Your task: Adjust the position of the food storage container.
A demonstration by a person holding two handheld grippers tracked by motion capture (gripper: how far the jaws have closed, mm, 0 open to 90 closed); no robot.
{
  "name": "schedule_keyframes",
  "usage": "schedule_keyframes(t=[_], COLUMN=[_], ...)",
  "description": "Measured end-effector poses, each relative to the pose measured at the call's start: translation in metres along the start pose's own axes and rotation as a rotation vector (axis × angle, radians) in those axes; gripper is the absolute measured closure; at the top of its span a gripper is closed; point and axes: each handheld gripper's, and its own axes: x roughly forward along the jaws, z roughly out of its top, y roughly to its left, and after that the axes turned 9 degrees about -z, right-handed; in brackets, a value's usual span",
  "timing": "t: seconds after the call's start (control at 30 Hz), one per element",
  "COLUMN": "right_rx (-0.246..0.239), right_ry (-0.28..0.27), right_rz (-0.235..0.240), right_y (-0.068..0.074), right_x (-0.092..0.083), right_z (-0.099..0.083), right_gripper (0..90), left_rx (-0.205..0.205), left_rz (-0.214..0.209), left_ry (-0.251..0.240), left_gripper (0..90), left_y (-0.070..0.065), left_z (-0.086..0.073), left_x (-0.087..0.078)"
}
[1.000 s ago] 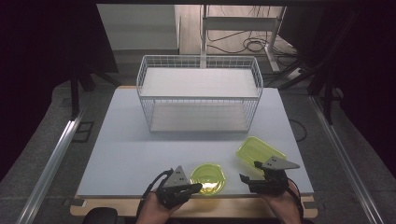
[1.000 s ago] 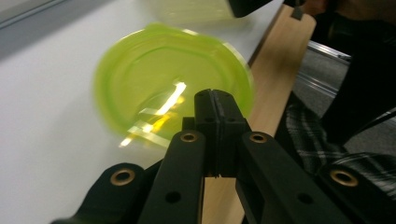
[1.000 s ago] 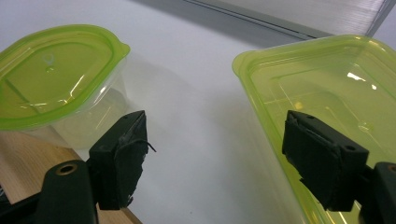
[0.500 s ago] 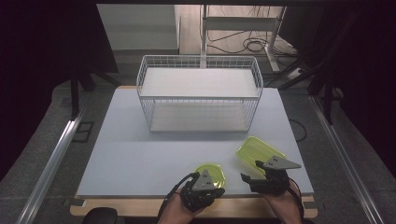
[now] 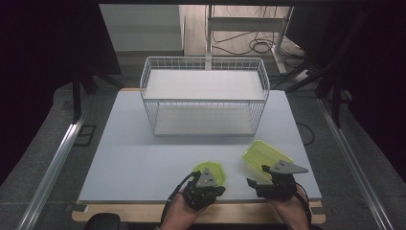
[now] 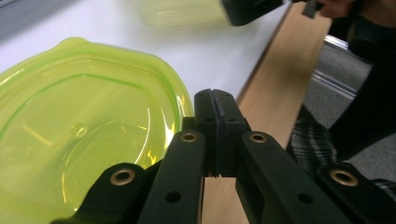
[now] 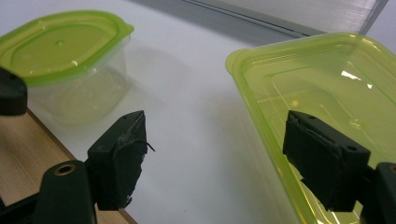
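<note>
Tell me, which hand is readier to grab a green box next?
Probably the right. The right gripper has its jaws open at the edge of the long box. The left gripper is shut, beside the round box, so it must open first.

Two lidded green containers: oval container (image 5: 209,171), rectangular container (image 5: 264,155). One wire basket (image 5: 204,97). One table (image 5: 143,158).

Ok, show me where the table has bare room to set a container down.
Free: the white table left of the round lidded container, and the strip between the wire basket and both containers. Crowded: the near right edge, where the rectangular container, left gripper and right gripper cluster.
</note>
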Motion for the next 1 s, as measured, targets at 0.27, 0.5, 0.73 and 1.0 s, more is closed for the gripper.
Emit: schedule_keyframes(t=[0.27,0.5,0.73,1.0], right_rx=[-0.002,-0.003,-0.002,-0.005], right_ry=[0.002,0.004,0.005,0.007], right_rz=[-0.002,-0.004,-0.001,-0.002], right_y=[0.0,0.0,0.0,0.0], right_x=[0.0,0.001,0.001,0.001], right_z=[0.0,0.0,0.0,0.0], right_gripper=[21.7,21.5,21.4,21.2], left_rx=[-0.046,-0.074,-0.066,-0.076], left_rz=[0.068,0.053,0.079,0.119], left_ry=[0.003,-0.011,-0.001,0.062], left_gripper=[89.8,89.8,89.8,89.8], left_y=[0.022,0.03,0.039,0.054], left_z=[-0.007,-0.001,0.025,0.044], left_x=[-0.013,-0.02,-0.006,0.012])
